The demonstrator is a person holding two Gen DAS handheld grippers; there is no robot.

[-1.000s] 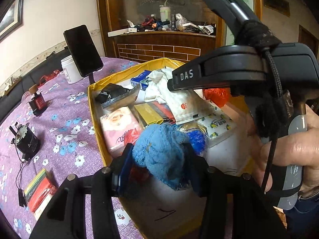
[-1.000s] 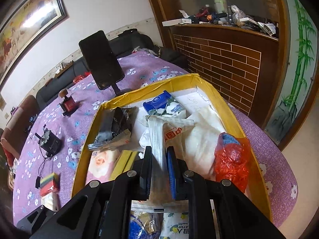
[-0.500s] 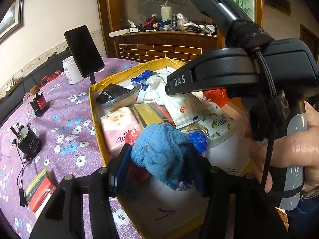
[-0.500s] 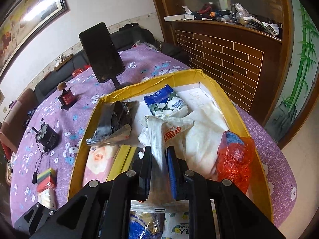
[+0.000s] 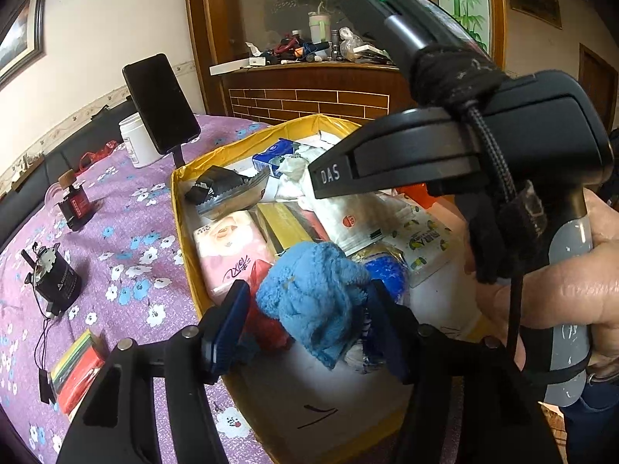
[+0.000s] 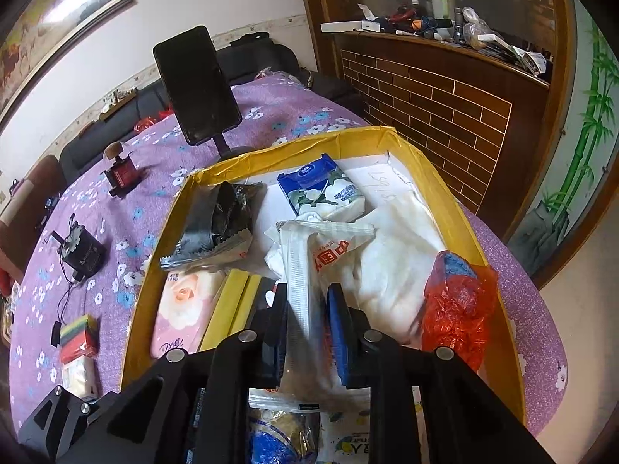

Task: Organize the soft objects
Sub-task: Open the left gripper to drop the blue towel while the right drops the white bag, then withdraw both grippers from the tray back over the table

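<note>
Over the yellow box [image 5: 182, 208], left wrist view: your left gripper [image 5: 305, 326] is opening, wider than a second ago. The blue towel [image 5: 313, 297] sits between the pads, the left pad clear of it, so it looks released onto the pile.

Right wrist view: your right gripper [image 6: 307, 328], pinched tight a second ago, is opening; the white plastic bag [image 6: 305, 266] lies loose between the pads. Both soft items look dropped inside the box.

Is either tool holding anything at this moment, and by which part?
Both are letting go. The left tool is opening around the blue cloth; the right tool is opening around the white plastic bag, near its zip edge.
</note>
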